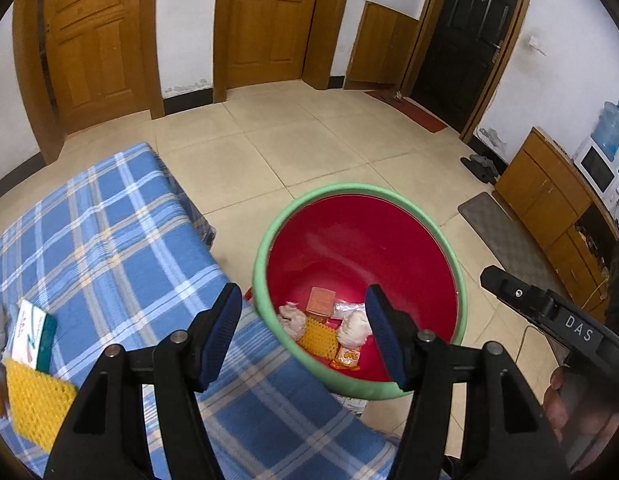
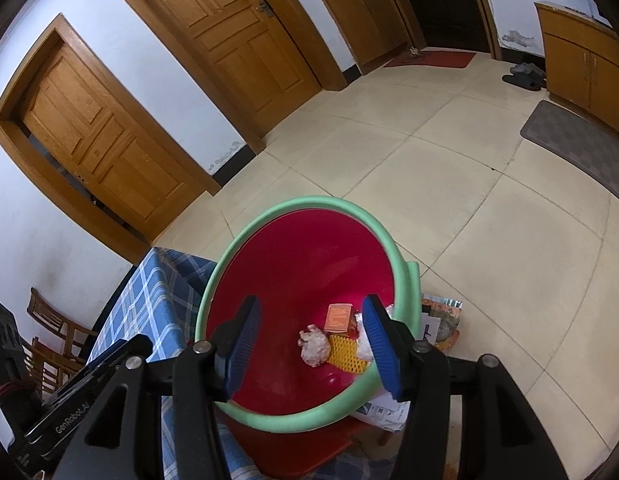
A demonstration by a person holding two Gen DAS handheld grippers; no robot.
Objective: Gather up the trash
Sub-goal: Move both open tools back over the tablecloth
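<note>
Tiled room, plaid tabletop (image 1: pixel 121 232) beside the bin (image 1: pixel 269 240). Both grippers, left (image 1: pixel 305 334) and right (image 2: pixel 311 344), hover half-open, empty. Reaching for the leftover box (image 1: pixel 31 330) could knock the bin.

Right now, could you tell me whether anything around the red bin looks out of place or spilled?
Yes. Some paper and packaging lies on the floor beside and under the red bin rather than inside it, as the right wrist view shows. A yellow mesh piece and a green-and-white box sit uncollected on the checked cloth.
</note>
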